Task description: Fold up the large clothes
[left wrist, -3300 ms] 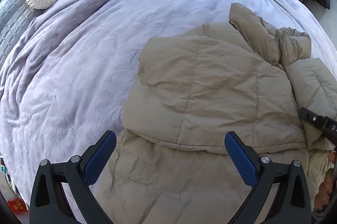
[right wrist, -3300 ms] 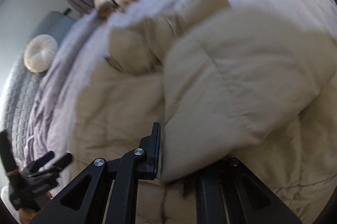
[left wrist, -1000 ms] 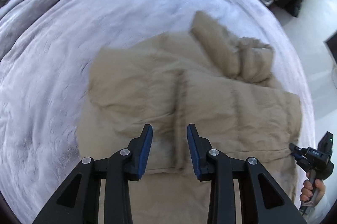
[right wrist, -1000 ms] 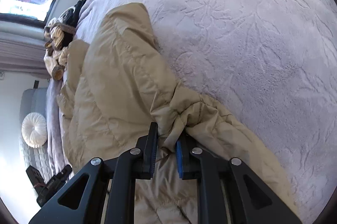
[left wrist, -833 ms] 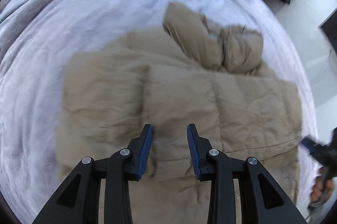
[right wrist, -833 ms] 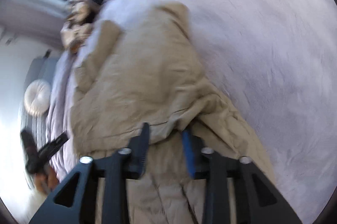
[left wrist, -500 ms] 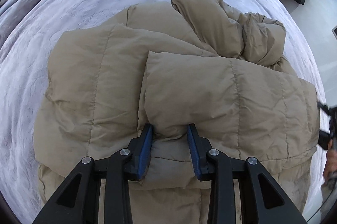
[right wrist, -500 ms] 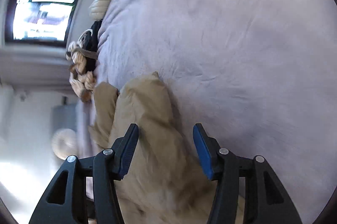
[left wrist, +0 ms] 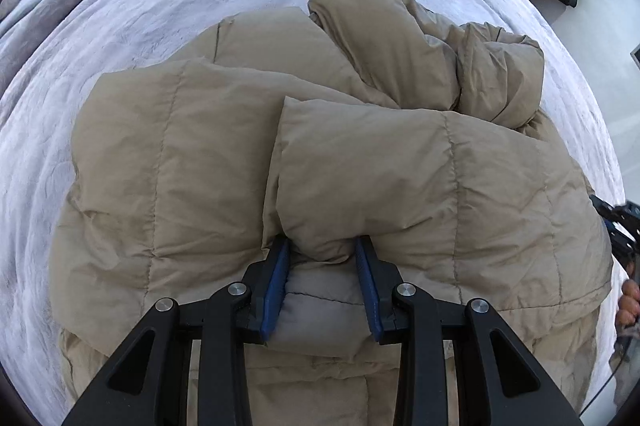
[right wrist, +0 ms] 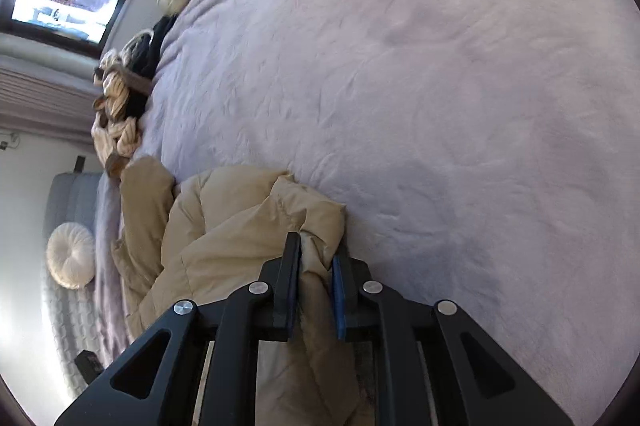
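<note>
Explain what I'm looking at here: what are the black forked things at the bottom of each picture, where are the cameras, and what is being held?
No robot: a person carries a two-finger gripper in each hand, each with a fisheye camera looking along its fingers. That is why the pictures bulge.

In the left wrist view, the left gripper has its blue pads pressed on a puffy fold of the tan padded jacket, which lies partly folded on a lilac bed cover. The other gripper and the fingers of the person's hand show at the right edge.

In the right wrist view, the right gripper has just closed its jaws on an edge of the same jacket. Beyond lie a heap of other clothes and a round white cushion.
</note>
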Demonstrator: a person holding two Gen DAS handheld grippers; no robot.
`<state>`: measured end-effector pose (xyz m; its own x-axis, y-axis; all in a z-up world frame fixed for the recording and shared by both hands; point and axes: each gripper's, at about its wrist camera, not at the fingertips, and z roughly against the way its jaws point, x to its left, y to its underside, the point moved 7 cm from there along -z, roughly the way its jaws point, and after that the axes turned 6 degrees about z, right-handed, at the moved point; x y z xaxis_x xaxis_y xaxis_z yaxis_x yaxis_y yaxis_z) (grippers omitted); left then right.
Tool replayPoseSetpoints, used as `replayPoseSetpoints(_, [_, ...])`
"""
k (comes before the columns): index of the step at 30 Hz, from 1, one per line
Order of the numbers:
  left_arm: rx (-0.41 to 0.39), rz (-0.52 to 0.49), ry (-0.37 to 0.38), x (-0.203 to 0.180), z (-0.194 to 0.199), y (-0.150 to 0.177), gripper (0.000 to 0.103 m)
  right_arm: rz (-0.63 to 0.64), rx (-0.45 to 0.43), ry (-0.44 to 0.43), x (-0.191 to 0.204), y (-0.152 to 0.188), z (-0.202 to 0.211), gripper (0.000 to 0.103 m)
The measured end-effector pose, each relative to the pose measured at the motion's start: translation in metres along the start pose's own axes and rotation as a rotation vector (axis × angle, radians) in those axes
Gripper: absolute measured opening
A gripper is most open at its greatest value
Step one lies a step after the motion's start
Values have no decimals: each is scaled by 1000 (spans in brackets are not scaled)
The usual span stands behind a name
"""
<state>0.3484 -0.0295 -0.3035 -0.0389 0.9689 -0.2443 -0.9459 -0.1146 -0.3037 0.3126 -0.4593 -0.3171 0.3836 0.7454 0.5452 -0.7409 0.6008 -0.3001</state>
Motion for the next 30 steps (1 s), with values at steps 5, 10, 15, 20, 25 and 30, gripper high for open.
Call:
replayPoseSetpoints(5, [-1, 10, 13, 8, 5, 5, 36, 184, -88, 69, 22, 26, 61, 16])
replayPoseSetpoints(10, [-3, 18, 13, 7, 4, 6, 36, 360, 0, 80, 38, 76, 70, 16])
replayPoseSetpoints(15, [-5, -2, 9, 13, 7, 11, 36, 361, 73, 156, 10, 100, 43, 12])
replayPoseSetpoints(20, [-6, -4, -20, 19, 18, 9, 36, 346, 78, 172, 13, 96, 50, 12])
replayPoseSetpoints(25, [-4, 3, -46, 31, 33, 19, 36, 337, 96, 170, 23, 99, 65, 16])
replayPoseSetpoints(30, [-3, 13, -72, 33, 48, 25, 36, 301, 114, 156, 30, 111, 75, 16])
